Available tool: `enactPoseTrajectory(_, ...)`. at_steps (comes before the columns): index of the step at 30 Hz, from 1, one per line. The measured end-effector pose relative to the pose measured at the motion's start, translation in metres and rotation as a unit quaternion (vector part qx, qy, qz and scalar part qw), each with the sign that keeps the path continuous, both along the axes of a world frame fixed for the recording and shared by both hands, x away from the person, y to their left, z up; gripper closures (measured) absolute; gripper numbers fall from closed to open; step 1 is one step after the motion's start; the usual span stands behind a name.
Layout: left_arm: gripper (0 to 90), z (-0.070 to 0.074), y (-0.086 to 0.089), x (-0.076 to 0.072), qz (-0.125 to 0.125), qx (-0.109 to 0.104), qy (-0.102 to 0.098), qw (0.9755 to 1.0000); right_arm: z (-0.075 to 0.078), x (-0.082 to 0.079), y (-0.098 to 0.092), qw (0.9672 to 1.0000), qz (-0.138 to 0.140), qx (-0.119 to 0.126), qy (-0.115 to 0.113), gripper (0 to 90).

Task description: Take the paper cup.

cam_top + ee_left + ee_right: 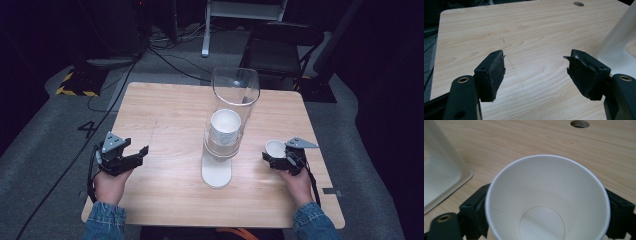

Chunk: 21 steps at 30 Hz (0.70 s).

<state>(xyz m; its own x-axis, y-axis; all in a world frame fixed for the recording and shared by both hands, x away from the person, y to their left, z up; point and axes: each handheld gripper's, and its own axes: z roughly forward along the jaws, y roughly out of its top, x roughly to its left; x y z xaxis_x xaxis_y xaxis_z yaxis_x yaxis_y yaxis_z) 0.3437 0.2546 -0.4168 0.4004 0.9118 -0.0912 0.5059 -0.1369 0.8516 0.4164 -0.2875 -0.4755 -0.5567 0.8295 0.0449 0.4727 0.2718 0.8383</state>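
I hold my left gripper low over the near left part of the pale wood-grain table, its two black jaws spread wide with nothing between them; in the left gripper view the rubbery pads look worn and frayed at their edges, and bare grained board lies in the gap. My right gripper sits at the near right of the table with a white paper cup standing upright between its jaws. In the right gripper view I look down into that cup: a smooth round rim, a matte white wall with a faint seam, a flat round bottom, and a black jaw close on either side. The jaws stand apart about the cup's width, but the rim hides where the pads meet the wall, so I cannot tell whether they press it. In the middle of the table stands a cup dispenser: a clear, glossy plastic tube on a white rounded base, with a stack of white paper cups nested inside. A small round hole is cut in the tabletop at the far side.
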Motion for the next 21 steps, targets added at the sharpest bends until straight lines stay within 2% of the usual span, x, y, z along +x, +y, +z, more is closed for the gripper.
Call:
enactPoseTrajectory(1,29.5,0.0,0.0,0.0,0.0,0.001,0.0,1.0,0.002,-0.001,0.0,1.0,0.005,0.001,0.0,10.0)
enactPoseTrajectory(4,29.5,0.0,-0.001,0.001,-0.001,0.002,0.001,1.0,0.011,-0.007,0.001,0.9997,0.016,-0.002,-0.02,0.8)
enactPoseTrajectory(5,29.5,0.0,-0.001,0.001,-0.002,0.003,0.001,1.0,0.014,-0.008,0.002,0.9994,0.021,-0.003,-0.028,0.2)
enactPoseTrajectory(8,29.5,0.0,-0.002,0.001,-0.003,0.004,0.001,1.0,0.022,-0.013,0.003,0.9989,0.014,-0.007,-0.044,0.0)
enactPoseTrajectory(14,29.4,-0.002,-0.006,-0.002,-0.01,0.008,0.006,0.9999,0.038,-0.027,-0.006,0.996,0.032,0.032,-0.077,0.0)
enactPoseTrajectory(16,29.4,-0.003,-0.008,-0.003,-0.014,0.012,0.008,0.9998,0.044,-0.033,-0.01,0.9953,0.035,0.033,-0.084,0.0)
enactPoseTrajectory(21,29.2,-0.005,-0.012,-0.006,-0.022,0.01,0.013,0.9996,0.057,-0.048,-0.02,0.996,0.033,0.034,-0.076,0.0)
